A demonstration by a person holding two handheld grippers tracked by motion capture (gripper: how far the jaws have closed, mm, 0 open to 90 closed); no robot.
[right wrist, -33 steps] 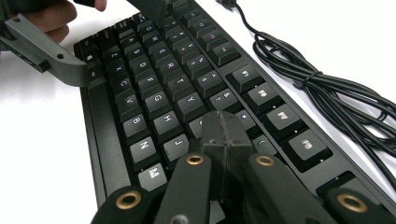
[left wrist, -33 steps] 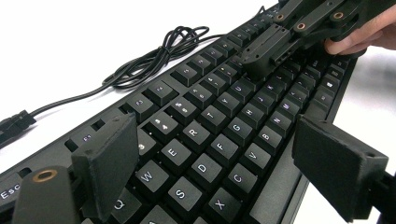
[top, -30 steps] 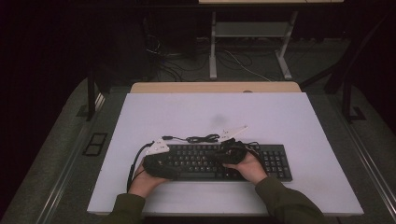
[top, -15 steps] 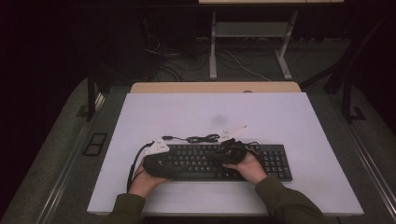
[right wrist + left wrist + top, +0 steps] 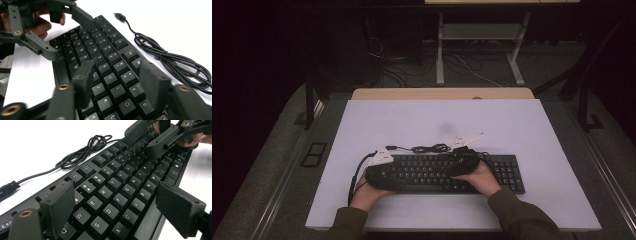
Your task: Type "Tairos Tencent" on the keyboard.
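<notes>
A flat black plastic keyboard [image 5: 452, 172] with white-lettered keys lies across the near middle of the pale table [image 5: 522, 125], its long side running left to right. Just beyond its far edge sits its black cable [image 5: 429, 148], loosely coiled and tied, ending in a plug toward the left.

The left gripper [image 5: 117, 205] hovers low over the keyboard's left end, jaws wide apart above the letter keys, with nothing between them. The right gripper [image 5: 117, 82] hovers over the middle-right keys; its jaws have just been opening and now stand about half apart, with nothing between them, only keys below.

The work in hand looks like handling or pressing on the keyboard with both tools. To do it well, I would bring each jaw tip down squarely on its target rather than across two keys, and keep the other gripper steady so the board does not slide on the smooth top. If the board is to be lifted, gripping the near and far rims would be safer than the keys.

The high view gives the whole layout: both hands, the board's place, the bare table around it. The gripper views give the key legends, the gap between the pads, and each other's gripper further along the board.
</notes>
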